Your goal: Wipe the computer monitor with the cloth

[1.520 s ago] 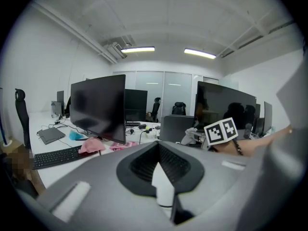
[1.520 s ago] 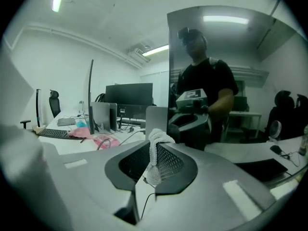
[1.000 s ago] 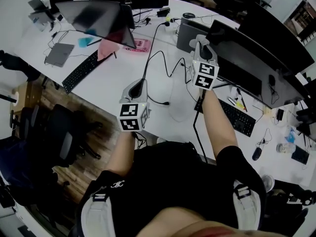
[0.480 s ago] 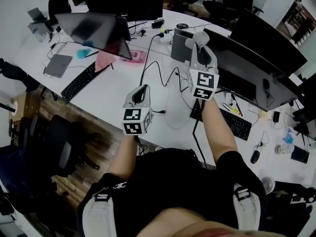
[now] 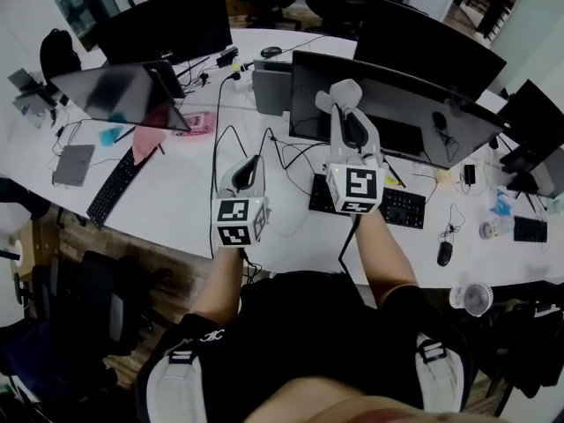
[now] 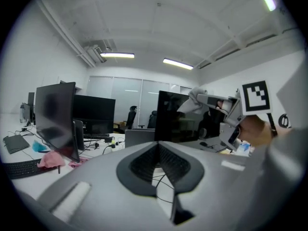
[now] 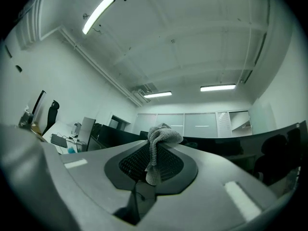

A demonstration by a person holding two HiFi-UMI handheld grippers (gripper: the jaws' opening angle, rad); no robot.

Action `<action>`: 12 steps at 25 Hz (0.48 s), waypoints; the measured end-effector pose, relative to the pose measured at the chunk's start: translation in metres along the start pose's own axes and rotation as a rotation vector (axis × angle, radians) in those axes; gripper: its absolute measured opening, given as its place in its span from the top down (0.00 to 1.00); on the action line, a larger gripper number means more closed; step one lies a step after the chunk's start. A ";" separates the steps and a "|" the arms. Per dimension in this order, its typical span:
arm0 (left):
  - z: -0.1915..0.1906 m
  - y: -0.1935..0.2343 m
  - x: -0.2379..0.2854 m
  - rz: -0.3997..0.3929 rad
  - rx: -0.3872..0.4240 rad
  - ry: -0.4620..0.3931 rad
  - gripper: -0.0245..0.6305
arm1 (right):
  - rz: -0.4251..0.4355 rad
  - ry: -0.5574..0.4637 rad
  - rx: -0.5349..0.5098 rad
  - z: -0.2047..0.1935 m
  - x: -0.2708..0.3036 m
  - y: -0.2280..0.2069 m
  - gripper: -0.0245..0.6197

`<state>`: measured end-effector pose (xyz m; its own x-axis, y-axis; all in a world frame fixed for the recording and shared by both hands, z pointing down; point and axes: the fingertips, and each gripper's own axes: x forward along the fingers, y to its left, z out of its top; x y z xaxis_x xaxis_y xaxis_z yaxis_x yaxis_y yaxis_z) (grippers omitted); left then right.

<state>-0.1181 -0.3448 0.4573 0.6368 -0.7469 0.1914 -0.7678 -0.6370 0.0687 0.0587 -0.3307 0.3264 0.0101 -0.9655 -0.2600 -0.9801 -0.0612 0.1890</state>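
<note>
Cloth (image 7: 162,137): a grey wad raised in front of the monitor's upper left part, pinched at a gripper's tip.
Right gripper (image 5: 345,104): clenched on the cloth, a tail of which hangs down between the jaws; it points at the monitor's face.
Monitor (image 5: 414,113): wide and dark, standing straight ahead of the person.
Contact: very near (from the left gripper view too), but I cannot tell whether the cloth touches the screen.
Left gripper (image 5: 249,170): jaws closed together on nothing, held low, in front of the monitor's left end and apart from it.
Desk (image 5: 176,201): white, with cables (image 5: 282,148) running toward the monitor's left end and a keyboard (image 5: 392,205) just below the monitor.
Progress: the cloth is in hand and brought up to the screen. By my reckoning the wipe is at its start, with nearly the whole face left to cover, rightward and downward.
</note>
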 end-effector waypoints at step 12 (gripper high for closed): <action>0.015 -0.088 0.034 -0.153 0.036 -0.015 0.88 | -0.220 0.145 0.042 -0.046 -0.108 -0.105 0.91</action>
<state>-0.0280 -0.3175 0.4431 0.7477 -0.6429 0.1664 -0.6585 -0.7502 0.0604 0.1699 -0.2315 0.3784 0.2495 -0.9564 -0.1515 -0.9584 -0.2663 0.1026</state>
